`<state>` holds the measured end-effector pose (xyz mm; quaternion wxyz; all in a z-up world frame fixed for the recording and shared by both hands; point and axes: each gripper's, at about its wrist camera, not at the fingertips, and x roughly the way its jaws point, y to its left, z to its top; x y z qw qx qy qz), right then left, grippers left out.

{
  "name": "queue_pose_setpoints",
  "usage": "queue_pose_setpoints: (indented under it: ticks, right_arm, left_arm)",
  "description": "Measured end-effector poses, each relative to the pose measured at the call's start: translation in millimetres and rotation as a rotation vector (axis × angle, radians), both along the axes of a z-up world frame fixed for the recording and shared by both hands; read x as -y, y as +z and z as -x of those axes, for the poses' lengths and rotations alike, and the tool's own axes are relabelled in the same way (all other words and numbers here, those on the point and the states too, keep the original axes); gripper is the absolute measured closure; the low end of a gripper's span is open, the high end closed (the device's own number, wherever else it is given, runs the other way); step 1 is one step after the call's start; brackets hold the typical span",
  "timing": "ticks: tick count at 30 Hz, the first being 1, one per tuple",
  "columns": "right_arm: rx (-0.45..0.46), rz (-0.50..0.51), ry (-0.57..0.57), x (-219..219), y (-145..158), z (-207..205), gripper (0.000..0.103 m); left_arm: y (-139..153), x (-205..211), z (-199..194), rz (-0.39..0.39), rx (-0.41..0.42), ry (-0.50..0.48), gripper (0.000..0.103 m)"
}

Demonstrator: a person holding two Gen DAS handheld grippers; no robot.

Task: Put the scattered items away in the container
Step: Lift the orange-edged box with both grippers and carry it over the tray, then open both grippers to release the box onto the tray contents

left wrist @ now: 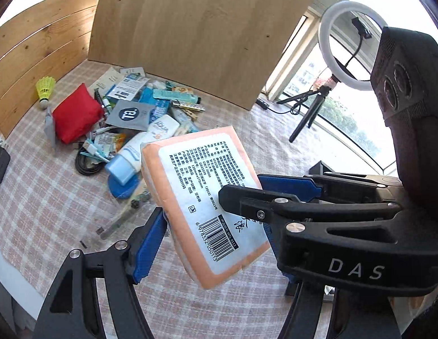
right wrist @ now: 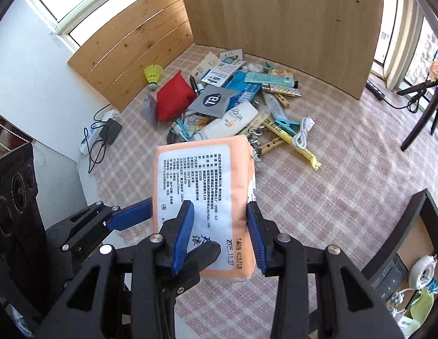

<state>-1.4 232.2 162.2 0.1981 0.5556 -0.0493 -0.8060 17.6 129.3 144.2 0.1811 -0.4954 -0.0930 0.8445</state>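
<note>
Held aloft above the checked tablecloth (right wrist: 346,169): an orange tissue pack (right wrist: 202,197), white label up, clear of the cloth on all sides. Clamped across its width by the left gripper (left wrist: 216,214), blue pads (left wrist: 151,243) pressed to both long edges. Pinched at its near end by the right gripper (right wrist: 219,234), one pad on the label face, the other against the right side. Lay beyond the pack, well apart from it: the pile of scattered items (right wrist: 233,107) — red pouch (right wrist: 173,96), yellow shuttlecock (right wrist: 153,75), white sunscreen tube (right wrist: 227,124), clothes pegs, a coiled white cable (right wrist: 303,132). Backed closely by wooden boards (right wrist: 275,28) at the far and left edges. Open cloth to the right of the pile and in front of it. Possibly a black container's rim (right wrist: 411,234) at the lower right, too cropped to tell.
</note>
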Motion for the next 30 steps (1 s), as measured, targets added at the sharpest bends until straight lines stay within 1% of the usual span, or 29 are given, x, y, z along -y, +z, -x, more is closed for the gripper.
queue_pose_setpoints:
  ticks: [5,11,16,18,21,25,27,30]
  right_arm:
    - [0.004,-0.006,-0.192,-91,3,-39,0.065]
    - [0.015,-0.008,-0.432,-193,2,-103,0.065]
    - [0.029,-0.018,-0.602,-261,-2,-155,0.065]
    - [0.037,-0.021,-0.656,-282,-4,-173,0.065]
    - [0.048,-0.035,-0.712,-305,-6,-194,0.063]
    - [0.025,-0.115,-0.780,-322,-3,-213,0.062]
    - [0.020,-0.103,-0.799,-329,-3,-216,0.062]
    - [0.006,-0.080,-0.797,-327,-2,-211,0.062]
  left_arm:
    - [2,-89,-15,-0.001,0.001,-0.195,0.036]
    - [3,-196,-48,0.002,0.004,-0.426,0.036]
    - [2,-275,-79,0.018,0.005,-0.598,0.036]
    - [0,-299,-91,0.034,0.010,-0.654,0.036]
    - [-1,-323,-110,0.064,0.005,-0.716,0.036]
    - [3,-334,-122,0.078,-0.032,-0.753,0.036]
    - [3,-333,-123,0.087,-0.041,-0.755,0.036]
    - [1,-321,-113,0.088,-0.031,-0.724,0.036]
